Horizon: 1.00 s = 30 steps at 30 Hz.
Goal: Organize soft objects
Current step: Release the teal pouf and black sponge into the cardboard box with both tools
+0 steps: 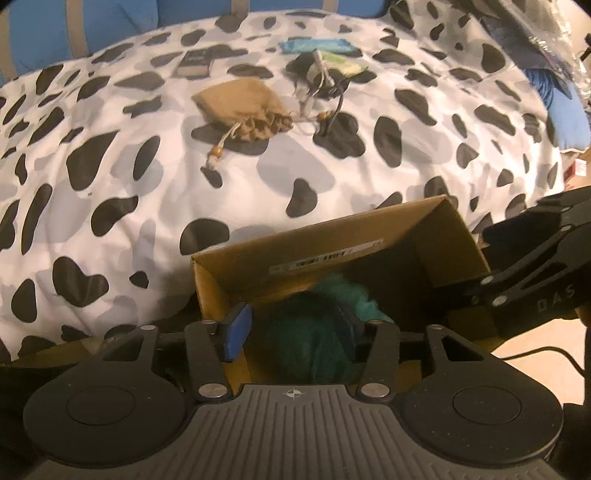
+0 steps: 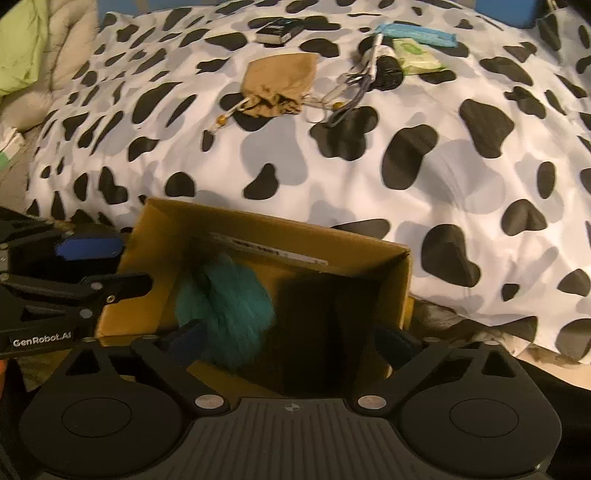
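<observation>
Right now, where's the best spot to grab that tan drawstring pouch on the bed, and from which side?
Grip the tan drawstring pouch at its cinched neck, coming from above. It lies flat on the cow-print duvet, and the gathered neck, nearest the cardboard box, bunches into a ridge the fingers can close across.

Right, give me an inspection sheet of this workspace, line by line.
Surface: cow-print black, grey and white bedspread, rumpled.
Job's things: fluffy teal pom-pom inside the open brown cardboard box at the bed's near edge; tan drawstring cloth pouch lying on the bedspread.
Clutter: small black box, blue packet, green wipes pack, dark bundle with cords.
Grippers: left tool open over the pom-pom; right tool open over the box, holding nothing.
Cables: black cable on the floor.
Surroundings: blue headboard, green pillow.
</observation>
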Motion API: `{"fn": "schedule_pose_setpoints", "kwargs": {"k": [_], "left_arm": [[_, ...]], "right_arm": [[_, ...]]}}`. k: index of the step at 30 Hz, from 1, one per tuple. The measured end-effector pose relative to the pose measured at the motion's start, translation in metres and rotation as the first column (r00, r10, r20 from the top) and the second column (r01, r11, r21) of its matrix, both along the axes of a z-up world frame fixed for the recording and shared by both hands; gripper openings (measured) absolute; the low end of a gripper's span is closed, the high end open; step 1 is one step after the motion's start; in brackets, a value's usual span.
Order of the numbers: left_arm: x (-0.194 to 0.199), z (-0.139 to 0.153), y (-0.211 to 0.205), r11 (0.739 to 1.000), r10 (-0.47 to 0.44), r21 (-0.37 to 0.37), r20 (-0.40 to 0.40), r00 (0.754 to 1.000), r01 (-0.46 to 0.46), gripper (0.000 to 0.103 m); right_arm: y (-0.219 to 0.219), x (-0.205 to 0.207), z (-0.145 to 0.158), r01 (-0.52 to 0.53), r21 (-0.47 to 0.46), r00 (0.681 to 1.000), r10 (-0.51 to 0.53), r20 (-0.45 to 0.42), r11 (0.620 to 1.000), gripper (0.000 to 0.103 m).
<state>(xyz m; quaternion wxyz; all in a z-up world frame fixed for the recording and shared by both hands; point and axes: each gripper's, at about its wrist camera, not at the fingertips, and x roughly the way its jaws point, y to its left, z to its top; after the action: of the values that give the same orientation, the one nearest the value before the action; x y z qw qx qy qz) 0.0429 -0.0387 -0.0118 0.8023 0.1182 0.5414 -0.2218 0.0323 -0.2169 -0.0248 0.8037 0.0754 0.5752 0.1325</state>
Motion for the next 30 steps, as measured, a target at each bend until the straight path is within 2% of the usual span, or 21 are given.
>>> {"fn": "schedule_pose_setpoints", "kwargs": {"k": [6, 7, 9, 12, 24, 30], "left_arm": [[0.004, -0.002, 0.002, 1.0, 0.023, 0.009, 0.001, 1.0, -0.023, 0.051], [0.005, -0.002, 0.002, 1.0, 0.027, 0.012, 0.001, 1.0, -0.027, 0.06], [0.004, -0.001, 0.002, 0.999, 0.033, 0.011, 0.013, 0.999, -0.034, 0.07], [0.004, 0.002, 0.001, 0.999, 0.036, 0.004, 0.038, 0.999, -0.036, 0.074], [0.006, 0.005, 0.0, 0.999, 0.047, -0.005, 0.068, 0.997, -0.046, 0.074], [0.007, 0.007, -0.002, 1.0, 0.028, -0.009, 0.074, 0.997, -0.028, 0.074]], "right_arm": [[-0.005, 0.003, 0.001, 0.038, 0.007, 0.999, -0.038, 0.012, 0.999, 0.103], [-0.006, 0.004, 0.002, 0.04, 0.01, 0.999, -0.041, 0.013, 0.999, 0.103], [-0.007, 0.004, 0.003, 0.046, 0.01, 0.999, -0.046, 0.019, 0.999, 0.103], [-0.007, 0.004, 0.004, 0.051, 0.009, 0.998, -0.051, 0.023, 0.999, 0.103], [-0.016, 0.004, 0.01, 0.103, 0.014, 0.993, -0.104, 0.064, 0.995, 0.103], [-0.021, 0.005, 0.017, 0.138, 0.002, 0.983, -0.138, 0.121, 0.99, 0.103]]}}
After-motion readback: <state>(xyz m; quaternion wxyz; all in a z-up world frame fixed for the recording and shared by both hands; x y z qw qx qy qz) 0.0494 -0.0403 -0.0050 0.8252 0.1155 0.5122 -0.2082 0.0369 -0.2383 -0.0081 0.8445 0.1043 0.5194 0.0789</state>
